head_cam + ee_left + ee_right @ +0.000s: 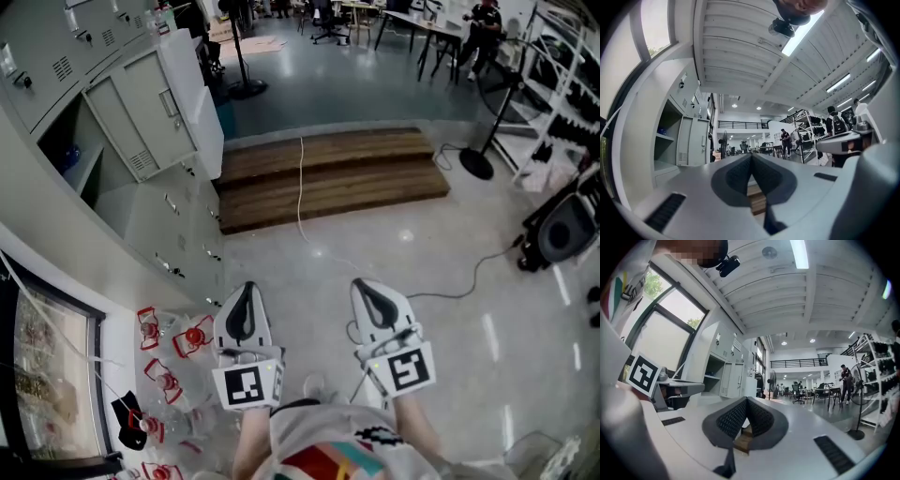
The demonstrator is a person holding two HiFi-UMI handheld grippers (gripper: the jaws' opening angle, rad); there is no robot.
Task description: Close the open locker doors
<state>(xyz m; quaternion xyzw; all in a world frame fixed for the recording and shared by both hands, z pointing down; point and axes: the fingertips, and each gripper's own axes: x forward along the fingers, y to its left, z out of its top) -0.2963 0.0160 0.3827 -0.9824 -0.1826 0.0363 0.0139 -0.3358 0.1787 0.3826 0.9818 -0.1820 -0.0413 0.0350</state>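
While standing well short of the lockers, nothing closed yet, by the look of it. At bottom centre of the head view, side by side: left gripper (246, 292), pads pressed together on nothing; right gripper (367, 291), likewise closed and empty. Both aimed level, up the frame. Just left of them, a run of low doors (159, 225), seemingly all flush. Farther up, mid-frame, a wooden platform (328, 173) crossed by a cable (300, 187). At upper left, the open locker (70, 150), dark inside, with its door (141, 112) swung out toward the room, well apart from both grippers. Just right of that door, a white panel (192, 94), perhaps a second door standing open; cannot tell. Left to do, judging from this: close in, set a closed tip against the door's face, push it home, then check the white panel.
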